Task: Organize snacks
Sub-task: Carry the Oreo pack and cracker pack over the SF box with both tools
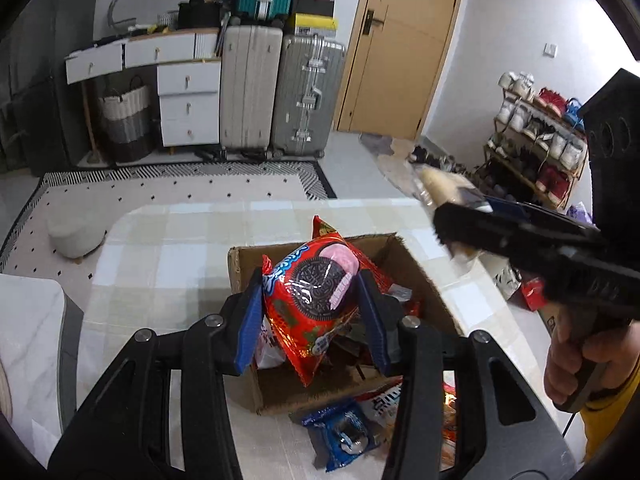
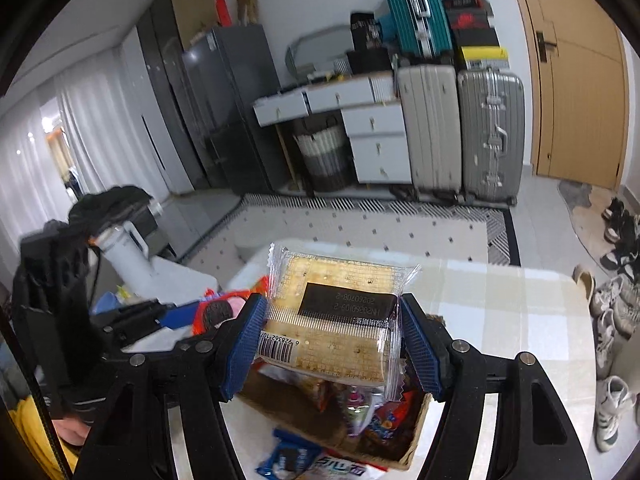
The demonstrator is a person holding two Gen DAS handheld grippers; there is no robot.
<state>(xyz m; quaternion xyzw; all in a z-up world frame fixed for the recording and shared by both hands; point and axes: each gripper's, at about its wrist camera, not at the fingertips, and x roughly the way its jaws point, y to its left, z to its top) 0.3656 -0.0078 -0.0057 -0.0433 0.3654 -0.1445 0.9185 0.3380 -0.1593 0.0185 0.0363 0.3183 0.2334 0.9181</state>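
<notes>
Two snack packs gripped above the cardboard box (image 1: 416, 280).
Left claw (image 1: 312, 300) clamped on red cookie packet (image 1: 316, 292); right claw (image 2: 336, 340) clamped on clear cracker pack (image 2: 336, 312); both held over box on checked surface (image 1: 180, 248), blue packet (image 1: 344, 432) lying beside it.

Wooden door (image 1: 394, 44), suitcases (image 1: 280, 92), white drawers (image 1: 188, 104), patterned rug (image 2: 360, 228)

Red cookie packet (image 1: 316, 300): glossy foil. Cracker pack (image 2: 336, 320): clear, shiny plastic film. Box (image 1: 420, 280): matt brown cardboard. Gripper pads (image 1: 250, 320): ribbed blue plastic.
</notes>
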